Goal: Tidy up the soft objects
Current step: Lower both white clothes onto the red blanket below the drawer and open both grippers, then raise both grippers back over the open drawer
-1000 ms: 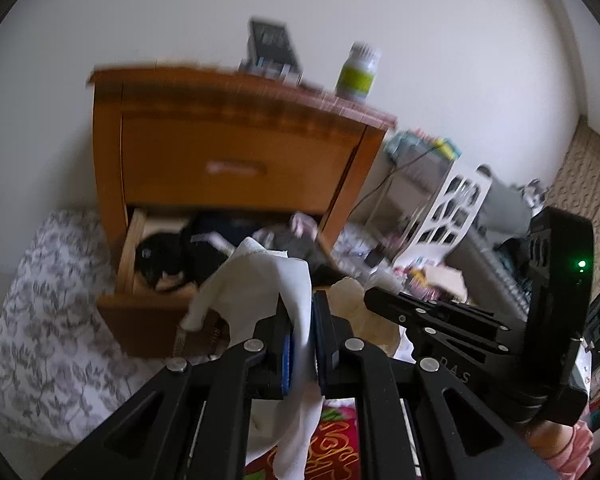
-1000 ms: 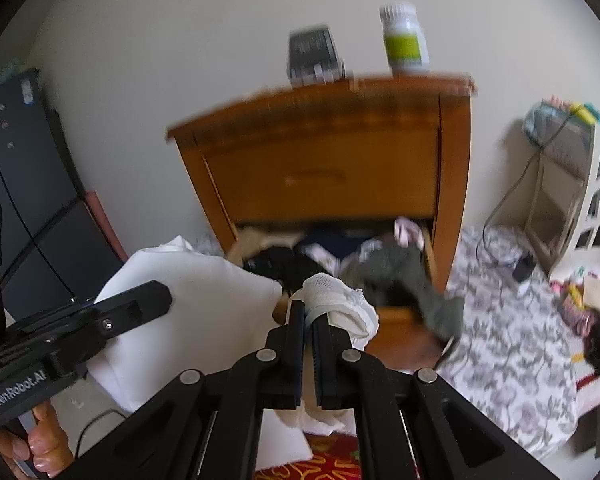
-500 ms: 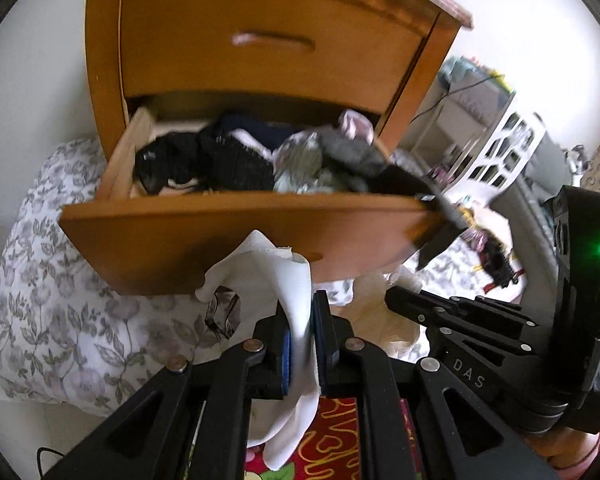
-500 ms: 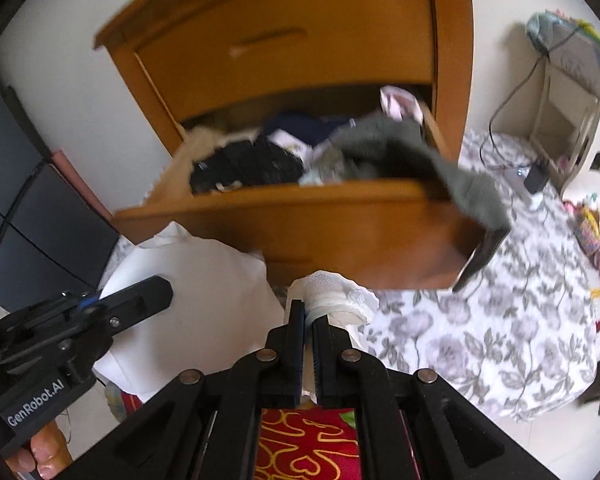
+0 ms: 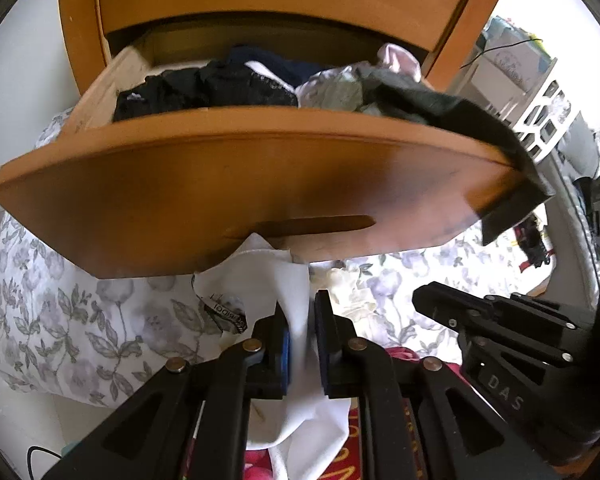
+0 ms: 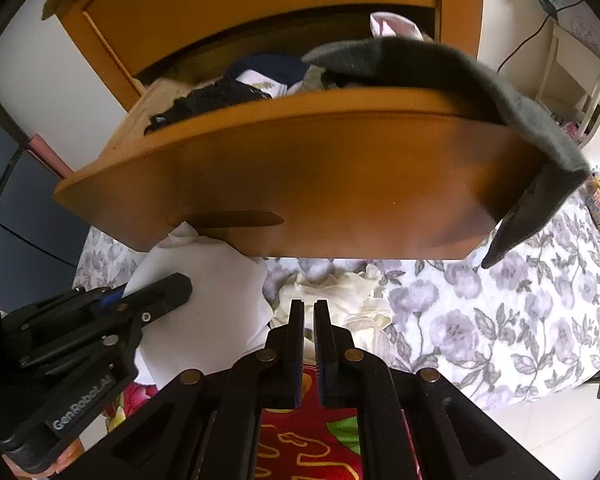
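Note:
My left gripper [image 5: 300,312] is shut on a white cloth [image 5: 284,280], held just below the front of the open wooden drawer [image 5: 260,180]; the cloth also shows in the right wrist view [image 6: 208,296]. My right gripper [image 6: 309,310] has its jaws nearly closed with a thin gap, right over a cream lacy garment [image 6: 340,296] lying on the floral sheet [image 6: 500,320]. I cannot see whether the pads still pinch it. The drawer [image 6: 320,176] is full of dark and light clothes [image 5: 240,84], and a grey garment [image 6: 480,92] hangs over its right corner.
The drawer front overhangs both grippers closely. A white lattice basket [image 5: 548,116] and clutter stand at the right. A red patterned cloth [image 6: 312,440] lies under the grippers. A dark panel [image 6: 28,208] stands at the left.
Both grippers have moved down and in under the drawer front. The cream garment that was in the right gripper now lies on the floral sheet in front of its tips.

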A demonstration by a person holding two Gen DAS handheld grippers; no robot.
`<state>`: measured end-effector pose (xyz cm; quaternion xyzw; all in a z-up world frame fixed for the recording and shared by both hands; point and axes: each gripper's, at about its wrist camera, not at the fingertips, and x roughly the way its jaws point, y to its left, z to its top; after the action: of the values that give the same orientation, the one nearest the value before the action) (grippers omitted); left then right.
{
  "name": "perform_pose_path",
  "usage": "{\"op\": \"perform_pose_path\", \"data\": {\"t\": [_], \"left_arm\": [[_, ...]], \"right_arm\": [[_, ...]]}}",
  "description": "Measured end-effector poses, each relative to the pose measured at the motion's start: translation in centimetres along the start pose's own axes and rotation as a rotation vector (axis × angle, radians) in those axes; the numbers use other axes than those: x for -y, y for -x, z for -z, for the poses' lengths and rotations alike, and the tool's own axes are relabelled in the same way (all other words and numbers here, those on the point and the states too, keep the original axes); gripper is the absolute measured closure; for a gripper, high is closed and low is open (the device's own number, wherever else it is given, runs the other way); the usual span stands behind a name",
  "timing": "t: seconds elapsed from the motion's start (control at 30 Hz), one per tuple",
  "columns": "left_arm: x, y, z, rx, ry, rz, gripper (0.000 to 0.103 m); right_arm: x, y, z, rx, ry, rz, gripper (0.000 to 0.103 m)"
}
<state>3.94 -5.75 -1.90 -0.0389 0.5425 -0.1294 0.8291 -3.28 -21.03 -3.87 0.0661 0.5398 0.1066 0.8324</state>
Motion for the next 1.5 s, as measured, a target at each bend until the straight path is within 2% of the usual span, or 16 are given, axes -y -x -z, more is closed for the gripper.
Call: {"op": "perform_pose_path", "data": {"t": [0.1,0.27,0.37,0.53,0.6,0.63,0.67,0.7,0.73,0.8,0.87,1.0,1.07,1.23,1.33,1.5], "left_arm": [[-0.1,-0.7,-0.2,-0.017,-0.002,-0.006,0.089],[-0.4,-1.2,-0.3,-0.035,0.006,-0.033,0.062],[-0.8,-1.3,-0.4,-0.048,0.013,-0.053,0.056],[-1.2,-1.0,-0.3,-0.044,0.023,-0.092,0.044],[-1.6,-0.9,-0.1,-0.048,0.030,-0.108,0.038],[-1.7,-0.9,0.0,-0.049,0.033,-0.113,0.034],[-1.9,-0.8,0.1,-0.050,0.039,-0.119,0.033],[-2.1,-0.8,0.2,-0.054,0.044,-0.126,0.032],[-2.3,-0.8,0.3,-0.058,0.047,-0.132,0.031],[-2.7,-0.7,0.6,-0.063,0.055,-0.146,0.029],[-3.0,-0.6,0.9,-0.063,0.063,-0.157,0.023],[-3.3,-0.3,1.0,-0.048,0.080,-0.180,0.017],[-3.5,-0.2,1.0,-0.040,0.091,-0.186,0.009],[-3.8,0.5,0.9,-0.012,0.102,-0.205,0.007],[-3.9,1.0,0.9,0.000,0.108,-0.209,0.003],[-3.9,2.1,0.9,0.036,0.114,-0.191,0.002]], "right_arm": [[0.2,-0.7,-0.2,-0.014,-0.005,0.007,0.096],[0.4,-1.7,-0.5,-0.044,-0.020,0.032,0.094],[0.7,-2.1,-0.4,-0.055,-0.022,0.042,0.086],[0.7,-2.2,-0.4,-0.056,-0.017,0.056,0.085],[0.7,-2.3,-0.3,-0.058,-0.017,0.061,0.079],[0.7,-2.2,-0.3,-0.059,-0.019,0.066,0.069],[0.8,-2.2,-0.3,-0.060,-0.023,0.071,0.053],[0.8,-2.2,-0.3,-0.059,-0.027,0.078,0.046],[0.8,-2.1,-0.3,-0.056,-0.028,0.085,0.041],[0.9,-2.1,-0.3,-0.057,-0.029,0.090,0.040],[1.0,-2.1,-0.3,-0.058,-0.032,0.095,0.030],[1.1,-1.9,-0.1,-0.052,-0.028,0.117,0.021],[1.1,-1.8,-0.1,-0.047,-0.029,0.119,0.017],[1.1,-1.3,0.0,-0.028,-0.030,0.133,0.000],[1.1,-0.9,0.1,-0.014,-0.030,0.137,0.000],[1.0,-0.2,0.2,0.018,-0.032,0.137,0.000]]}}
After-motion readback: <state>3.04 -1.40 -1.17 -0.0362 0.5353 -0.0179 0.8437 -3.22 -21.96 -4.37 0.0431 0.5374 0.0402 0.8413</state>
